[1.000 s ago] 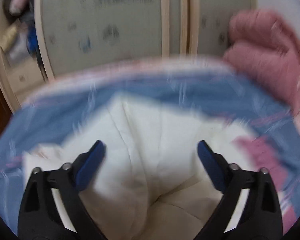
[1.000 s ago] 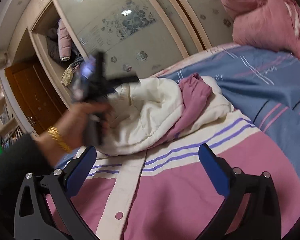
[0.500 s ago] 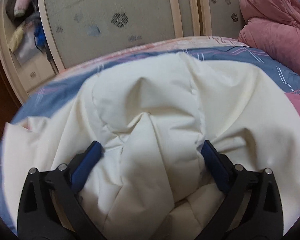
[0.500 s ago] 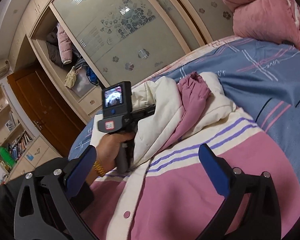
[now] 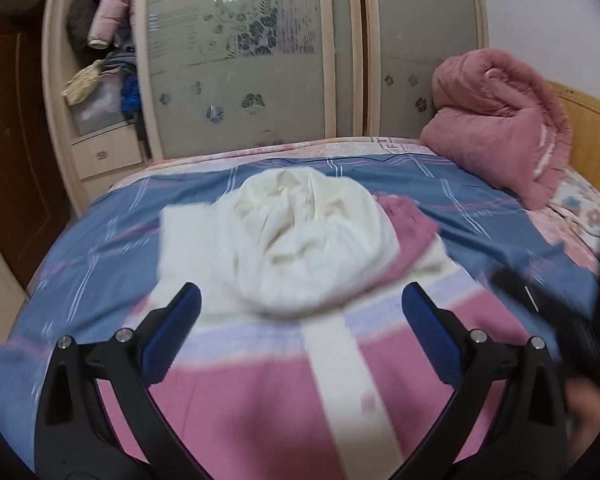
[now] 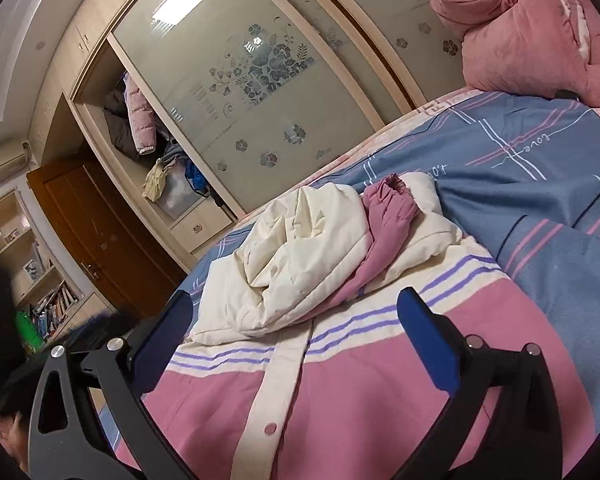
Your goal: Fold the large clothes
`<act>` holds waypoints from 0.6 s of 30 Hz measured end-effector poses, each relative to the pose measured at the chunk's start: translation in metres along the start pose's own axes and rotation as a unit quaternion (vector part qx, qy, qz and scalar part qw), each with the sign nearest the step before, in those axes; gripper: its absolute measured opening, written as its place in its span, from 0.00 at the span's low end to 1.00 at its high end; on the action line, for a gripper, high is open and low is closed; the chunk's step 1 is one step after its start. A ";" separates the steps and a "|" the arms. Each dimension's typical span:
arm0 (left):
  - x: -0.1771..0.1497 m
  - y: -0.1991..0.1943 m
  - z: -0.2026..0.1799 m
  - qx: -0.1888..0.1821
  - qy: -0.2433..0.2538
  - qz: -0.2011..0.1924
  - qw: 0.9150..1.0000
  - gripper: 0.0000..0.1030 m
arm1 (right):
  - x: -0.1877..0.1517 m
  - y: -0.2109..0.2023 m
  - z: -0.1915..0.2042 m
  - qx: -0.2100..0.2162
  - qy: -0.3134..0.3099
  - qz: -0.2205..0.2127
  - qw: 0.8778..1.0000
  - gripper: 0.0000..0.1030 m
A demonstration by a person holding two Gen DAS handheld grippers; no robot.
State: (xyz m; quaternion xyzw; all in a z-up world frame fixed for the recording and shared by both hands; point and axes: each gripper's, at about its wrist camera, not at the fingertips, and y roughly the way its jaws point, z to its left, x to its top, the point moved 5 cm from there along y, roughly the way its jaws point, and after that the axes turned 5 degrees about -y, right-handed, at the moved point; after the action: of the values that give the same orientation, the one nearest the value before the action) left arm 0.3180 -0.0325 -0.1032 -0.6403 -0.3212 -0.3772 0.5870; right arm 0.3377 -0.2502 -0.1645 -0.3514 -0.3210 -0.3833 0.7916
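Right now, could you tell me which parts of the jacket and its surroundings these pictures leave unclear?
- Jacket hem: cut off by the bottom edge, both views.
- One sleeve: only a pink cuff shows; the rest lies under the cream hood.
- Left wrist view: motion blur smears the snaps.
- Shelf books: too small to read.

The blue bedsheet (image 6: 540,168) reads "love", seemingly twice.

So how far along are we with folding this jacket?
Early still. Done: the pink jacket lies front-up on the bed, placket closed, with one pink sleeve laid over the bunched cream hood. In hand: nothing; the left gripper and right gripper are both open and empty above the jacket. Left: smoothing the hood and folding the body.
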 end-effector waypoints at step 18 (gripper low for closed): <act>-0.134 -0.198 0.065 0.025 -0.060 -0.035 0.997 0.98 | -0.120 -0.174 0.067 -0.090 -0.229 -0.090 0.965 0.99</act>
State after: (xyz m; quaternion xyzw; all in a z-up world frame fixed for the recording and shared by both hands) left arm 0.0874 0.0571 -0.1193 -0.6351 -0.3874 -0.3505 0.5690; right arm 0.1171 -0.2309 -0.1671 -0.4694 -0.4883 -0.3891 0.6244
